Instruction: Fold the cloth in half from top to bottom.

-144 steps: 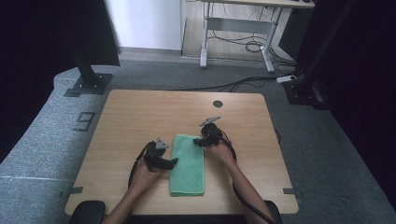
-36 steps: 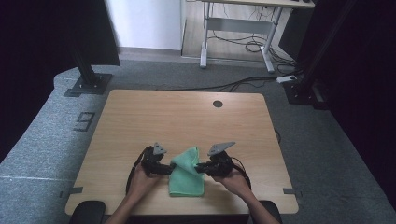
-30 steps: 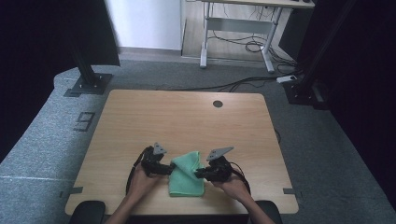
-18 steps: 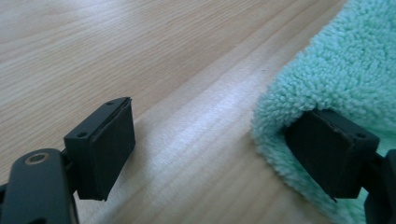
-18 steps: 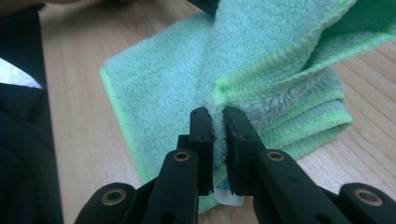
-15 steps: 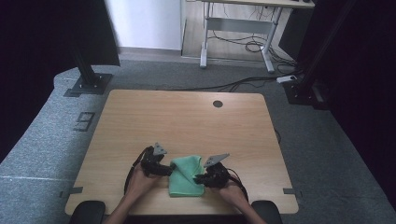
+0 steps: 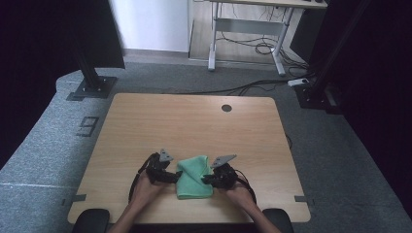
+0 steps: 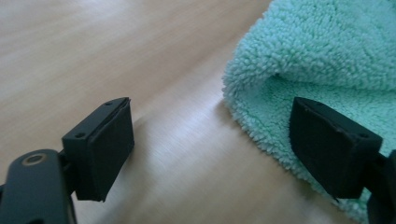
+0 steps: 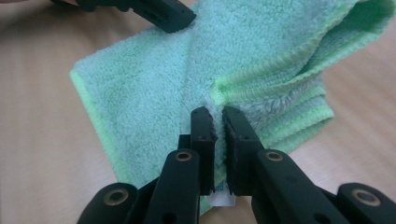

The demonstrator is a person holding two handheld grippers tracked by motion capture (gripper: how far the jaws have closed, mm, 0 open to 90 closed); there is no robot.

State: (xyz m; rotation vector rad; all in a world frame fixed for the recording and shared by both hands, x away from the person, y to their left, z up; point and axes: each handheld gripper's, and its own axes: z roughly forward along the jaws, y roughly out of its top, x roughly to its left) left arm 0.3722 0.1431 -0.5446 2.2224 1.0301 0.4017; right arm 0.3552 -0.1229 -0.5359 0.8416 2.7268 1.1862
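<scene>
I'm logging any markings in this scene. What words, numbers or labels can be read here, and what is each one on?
"9": a grey figure on the floor mat left of the table; it could be a 6 seen from the other side.
White tag on the towel between the right gripper's jaws: no print can be made out.
Nothing readable on the left gripper.

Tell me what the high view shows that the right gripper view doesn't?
The high view alone takes in the whole table, both forearms, the grey floor and a desk frame behind. The right gripper view alone shows close up the right gripper pinching a fold of the towel's edge, with a white tag under the jaws. Both show the green towel on the wood.
</scene>
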